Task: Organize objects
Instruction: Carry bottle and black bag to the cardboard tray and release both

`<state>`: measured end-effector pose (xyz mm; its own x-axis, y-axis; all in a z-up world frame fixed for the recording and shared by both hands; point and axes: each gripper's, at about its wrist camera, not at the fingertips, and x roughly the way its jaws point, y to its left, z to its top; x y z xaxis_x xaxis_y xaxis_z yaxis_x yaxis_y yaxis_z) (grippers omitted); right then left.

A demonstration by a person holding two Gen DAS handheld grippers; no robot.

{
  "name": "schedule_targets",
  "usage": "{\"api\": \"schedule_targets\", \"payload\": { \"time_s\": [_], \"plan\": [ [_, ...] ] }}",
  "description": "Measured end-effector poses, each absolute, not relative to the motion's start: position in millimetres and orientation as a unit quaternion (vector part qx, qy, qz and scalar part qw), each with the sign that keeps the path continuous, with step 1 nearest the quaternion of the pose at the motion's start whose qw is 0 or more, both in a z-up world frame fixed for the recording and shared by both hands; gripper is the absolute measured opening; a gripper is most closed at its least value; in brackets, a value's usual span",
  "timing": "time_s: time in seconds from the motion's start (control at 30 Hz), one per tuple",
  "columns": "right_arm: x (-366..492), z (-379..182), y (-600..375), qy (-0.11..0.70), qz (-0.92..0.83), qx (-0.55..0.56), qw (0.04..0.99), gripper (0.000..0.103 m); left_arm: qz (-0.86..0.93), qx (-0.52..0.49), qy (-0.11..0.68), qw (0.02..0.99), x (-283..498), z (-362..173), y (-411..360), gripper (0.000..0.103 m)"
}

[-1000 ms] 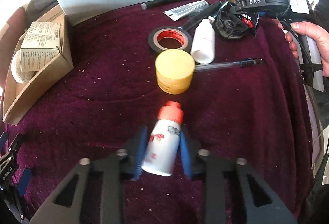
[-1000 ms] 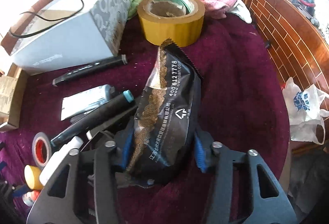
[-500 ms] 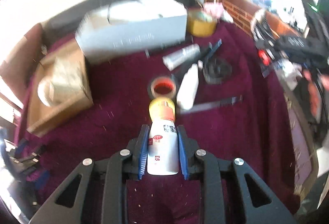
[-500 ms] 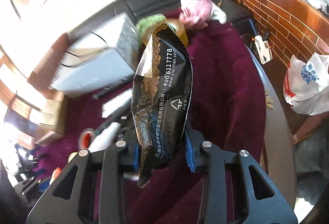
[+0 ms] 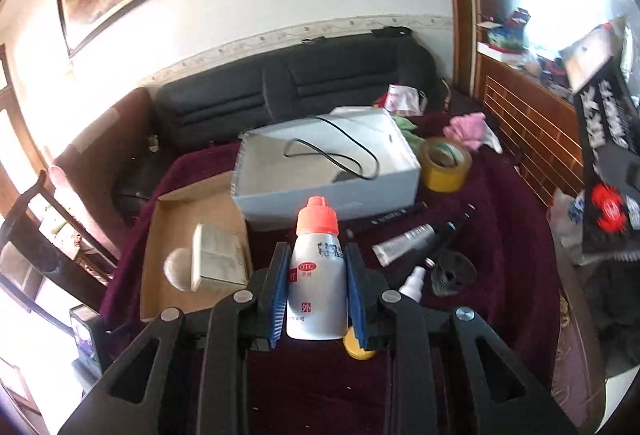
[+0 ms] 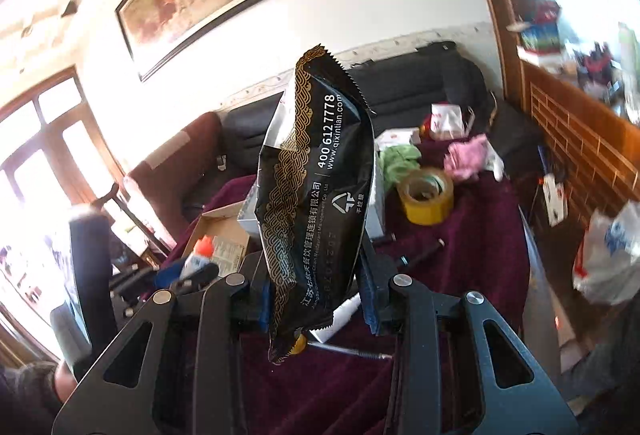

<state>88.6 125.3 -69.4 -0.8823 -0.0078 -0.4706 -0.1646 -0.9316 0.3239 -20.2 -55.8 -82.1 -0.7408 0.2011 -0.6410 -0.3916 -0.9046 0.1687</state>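
While both grippers hang above the table, each with an item clamped, holdings stand as follows.

Left gripper (image 5: 316,289): closed on the white bottle (image 5: 318,283); both blue pads press its flanks.
White bottle, axis: upright along the fingers, orange cap away from the camera, base toward the gripper body.
Right gripper (image 6: 318,299): jaws closed on the black packet (image 6: 316,191), gripped near its lower end; the pads pinch the foil.
Black packet, axis: long axis runs up and away from the jaws, serrated edge topmost, most of its length standing free above the grip.
Grey box (image 5: 328,171): open-topped, a black cord looped inside, otherwise mostly bare; lies straight ahead of the left gripper, beyond the bottle's cap.
Cardboard tray (image 5: 180,231): left of the grey box and touching it or nearly so; holds a small carton and a round pale object.
Yellow tape roll (image 5: 444,163): just right of the grey box.
Loose items on the maroon cloth (image 5: 500,235): tube, dark pens, small white spray bottle, yellow lid below the left jaws.
Governing relation (judgement): both containers lie ahead of and below the held items; the left gripper is nearer the cardboard tray, and the grey box sits almost dead ahead of both.
Risk (judgement): the packet, held low, may flop on release.
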Motion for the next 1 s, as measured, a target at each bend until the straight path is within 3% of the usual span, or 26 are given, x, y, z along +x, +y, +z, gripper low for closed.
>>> {"api": "schedule_targets", "payload": {
  "time_s": [0.23,0.3,0.4,0.47,0.53,0.87,1.0],
  "plan": [
    [95.2,-44.8,107.3,0.19,0.959,-0.206,0.031,0.033,0.944,-0.272,0.127,0.139,-35.1,-24.2,-81.2,0.026],
    [92.3,-44.6,109.5,0.193,0.96,-0.201,0.043,0.033,0.941,-0.281,0.133,0.136,-43.2,-30.4,-80.6,0.026],
    [62.9,-81.5,107.9,0.199,0.94,-0.269,0.062,0.033,0.917,-0.339,0.166,0.128,-61.6,-69.3,-71.9,0.026],
    [31.8,-120.5,98.6,0.215,0.911,-0.348,0.051,0.033,0.916,-0.339,0.171,0.127,-63.9,-72.1,-74.8,0.026],
    [19.5,-129.0,90.0,0.23,0.904,-0.358,0.038,0.033,0.921,-0.327,0.173,0.123,-70.6,-62.8,-84.3,0.026],
    [-60.5,-68.5,38.3,0.192,0.926,-0.325,-0.009,0.033,0.92,-0.367,0.11,0.075,-193.3,-14.0,-180.0,0.026],
    [-105.0,-55.9,17.0,0.211,0.922,-0.323,-0.04,0.033,0.917,-0.383,0.091,0.07,-239.2,-21.0,-209.1,0.026]
  ]
}}
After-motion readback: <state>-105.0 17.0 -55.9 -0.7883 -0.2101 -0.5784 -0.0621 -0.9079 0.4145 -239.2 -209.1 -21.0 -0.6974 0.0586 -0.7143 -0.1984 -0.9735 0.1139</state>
